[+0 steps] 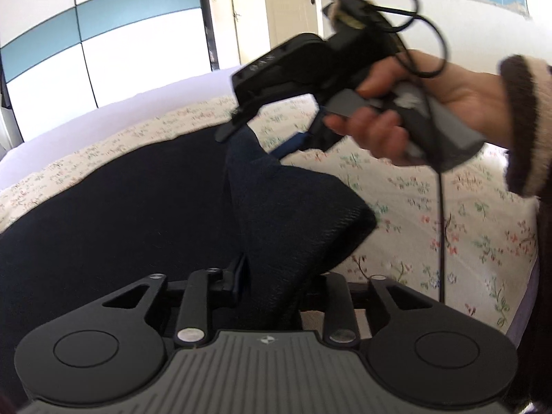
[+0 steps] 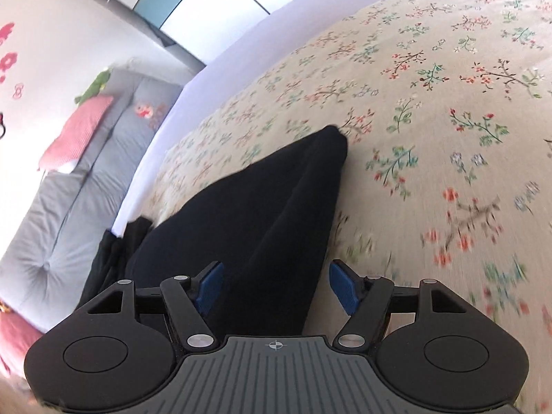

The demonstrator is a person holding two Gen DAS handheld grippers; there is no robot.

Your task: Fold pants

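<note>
The floral bedspread [image 2: 431, 110] covers the bed, and much of it in the right wrist view is smeared with blur, so the pattern near the edge cannot be read. On it lie the dark pants [image 1: 103, 207], so black that seams and folds barely show; their near part runs out of sight under both gripper bodies. A raised fold of the pants stands up from the spread and passes between the fingers of the left gripper [image 1: 272, 286]; its right finger is hidden behind the cloth, so how tightly it grips I cannot tell. The right gripper [image 2: 274, 286] has its blue pads [image 2: 210, 286] spread wide, with a ridge of the pants lying between them and a gap showing beside the right pad. From the left wrist view the right gripper's body is blurred, gripped in a hand [image 1: 431, 103] above the fold's peak, its cable [image 1: 441, 234] hanging down.
</note>
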